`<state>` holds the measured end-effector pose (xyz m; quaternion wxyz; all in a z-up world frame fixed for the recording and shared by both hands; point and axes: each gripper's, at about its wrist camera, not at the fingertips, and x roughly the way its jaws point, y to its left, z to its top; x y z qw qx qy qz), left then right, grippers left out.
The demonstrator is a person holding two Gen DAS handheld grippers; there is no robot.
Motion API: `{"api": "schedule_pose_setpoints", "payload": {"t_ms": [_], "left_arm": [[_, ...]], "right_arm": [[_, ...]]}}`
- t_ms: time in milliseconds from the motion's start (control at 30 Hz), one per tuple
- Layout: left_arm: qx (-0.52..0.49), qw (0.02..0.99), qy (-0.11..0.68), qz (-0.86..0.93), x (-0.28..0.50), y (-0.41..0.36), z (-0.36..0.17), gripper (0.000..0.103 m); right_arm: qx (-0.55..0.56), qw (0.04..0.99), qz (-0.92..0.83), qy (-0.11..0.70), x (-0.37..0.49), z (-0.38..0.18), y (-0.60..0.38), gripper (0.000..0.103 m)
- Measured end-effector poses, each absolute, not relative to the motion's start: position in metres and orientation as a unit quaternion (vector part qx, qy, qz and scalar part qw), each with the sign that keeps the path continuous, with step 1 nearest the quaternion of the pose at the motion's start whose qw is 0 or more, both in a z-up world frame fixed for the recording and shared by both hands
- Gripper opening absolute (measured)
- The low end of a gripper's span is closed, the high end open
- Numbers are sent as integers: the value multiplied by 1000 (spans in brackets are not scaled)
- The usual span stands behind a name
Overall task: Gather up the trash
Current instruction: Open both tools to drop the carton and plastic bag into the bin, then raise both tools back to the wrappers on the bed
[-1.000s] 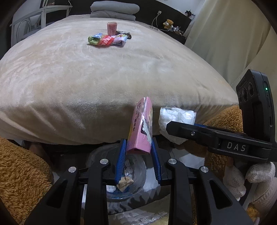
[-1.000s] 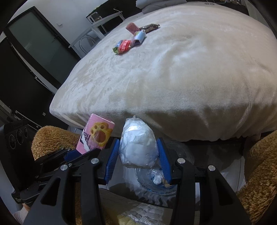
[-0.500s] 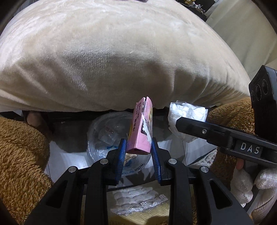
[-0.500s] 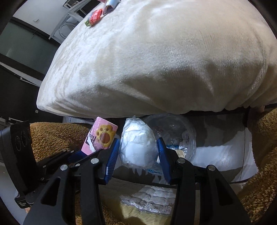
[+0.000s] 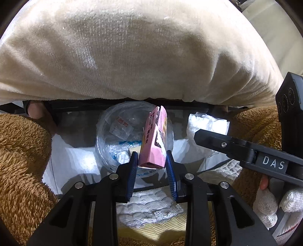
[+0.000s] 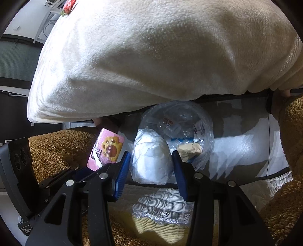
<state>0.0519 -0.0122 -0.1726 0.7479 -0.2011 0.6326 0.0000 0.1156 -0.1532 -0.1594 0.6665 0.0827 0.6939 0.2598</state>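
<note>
My left gripper is shut on a pink snack carton with a paw print, also seen in the right wrist view. It hangs over a bin lined with a clear plastic bag that holds wrappers. My right gripper is shut on a white crumpled bag of tissue, also seen in the left wrist view, beside the same bin.
The cream blanket of the bed overhangs just above the bin. Brown fleece legs flank the bin on both sides. More wrappers lie far back on the bed. A lace-edged mat lies below the grippers.
Both grippers have dropped from bed height and tilted down toward the bin, still holding their items. The bed top and its wrappers have slid out of view.
</note>
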Motion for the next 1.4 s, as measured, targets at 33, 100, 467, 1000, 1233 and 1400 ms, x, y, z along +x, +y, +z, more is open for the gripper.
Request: {"api": "schedule_pose_setpoints", "payload": {"t_ms": [33,100,467,1000,1233,1400], "left_arm": [[-202,746,634,0,51,-13,-173,29],[-201,744,637,4,50,-10,-172,29],[-203,745,636,16,54,-8,-167,50],[-197,777,598,11,51,-5,-153,50],[-173,823,540,-11,41,-12,-126,50],[-180,848,497,-24,37,-7,-107,50]], "right_arm": [[85,666,259,694,116,-160,-154,46],[87,666,260,694,116,-159,-152,46],[95,671,257,689,118,-155,-155,58],[106,678,262,679,120,-149,-159,58],[116,692,277,656,119,-135,-165,58],[122,718,311,610,114,-112,-170,58]]}}
